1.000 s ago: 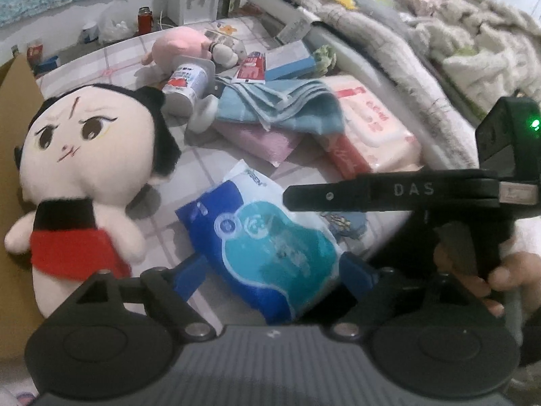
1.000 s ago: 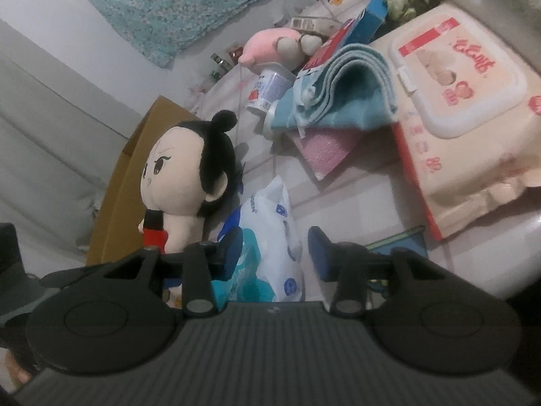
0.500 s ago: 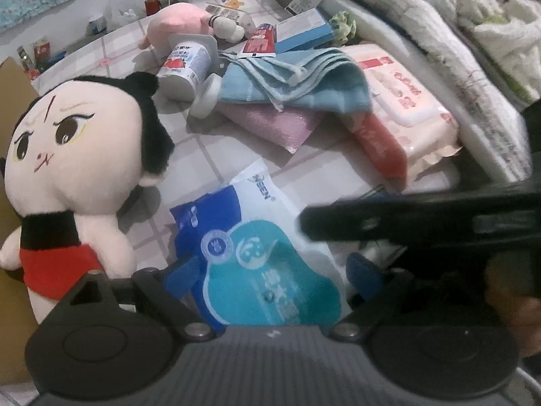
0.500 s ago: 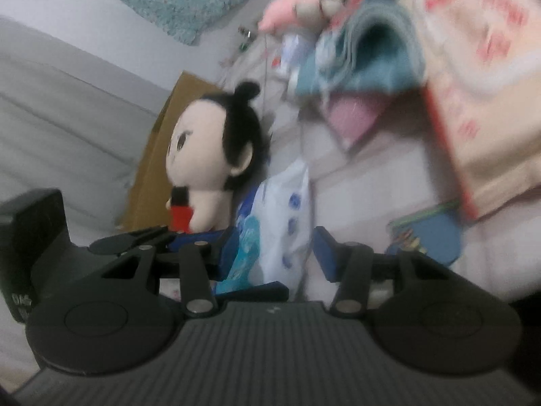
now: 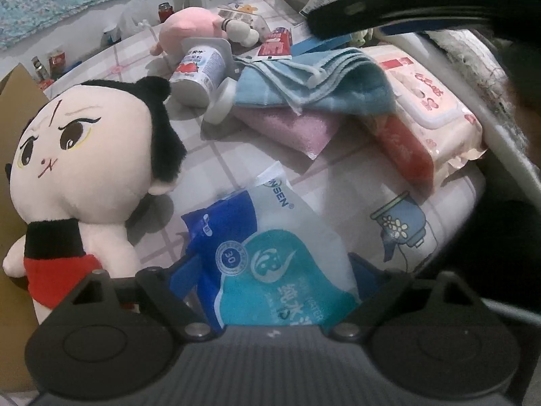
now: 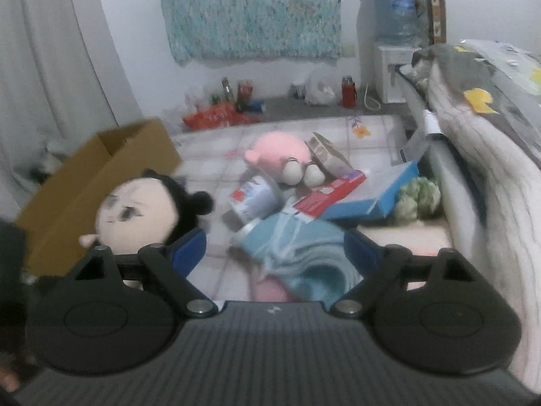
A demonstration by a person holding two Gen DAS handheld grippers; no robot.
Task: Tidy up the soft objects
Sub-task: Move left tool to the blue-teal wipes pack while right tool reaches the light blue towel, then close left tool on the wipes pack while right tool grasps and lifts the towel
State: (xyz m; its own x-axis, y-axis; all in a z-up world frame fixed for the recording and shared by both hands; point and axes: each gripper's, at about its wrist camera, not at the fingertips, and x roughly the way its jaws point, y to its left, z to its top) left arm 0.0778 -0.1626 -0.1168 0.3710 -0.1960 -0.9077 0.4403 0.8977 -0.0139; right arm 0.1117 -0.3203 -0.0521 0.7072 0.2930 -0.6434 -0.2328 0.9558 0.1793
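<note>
Closing my left gripper (image 5: 267, 280) around the blue wipes pack (image 5: 270, 257), I am spreading my right gripper (image 6: 275, 253), which has lifted away empty above the blue towel (image 6: 304, 253).

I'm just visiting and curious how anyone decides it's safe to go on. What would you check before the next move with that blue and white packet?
1. Blue wipes packet sits between the left gripper fingers: ok.
2. Left grip firm: cannot tell; its jaws are closing, and pad contact is hidden by the packet.
3. Right gripper clear of the packet: ok; its jaws are opening with nothing gripped, over the blue towel.
4. Cardboard box open to receive things: ok.
5. Black-haired doll out of the way: not ok; it stands right beside the packet.
</note>
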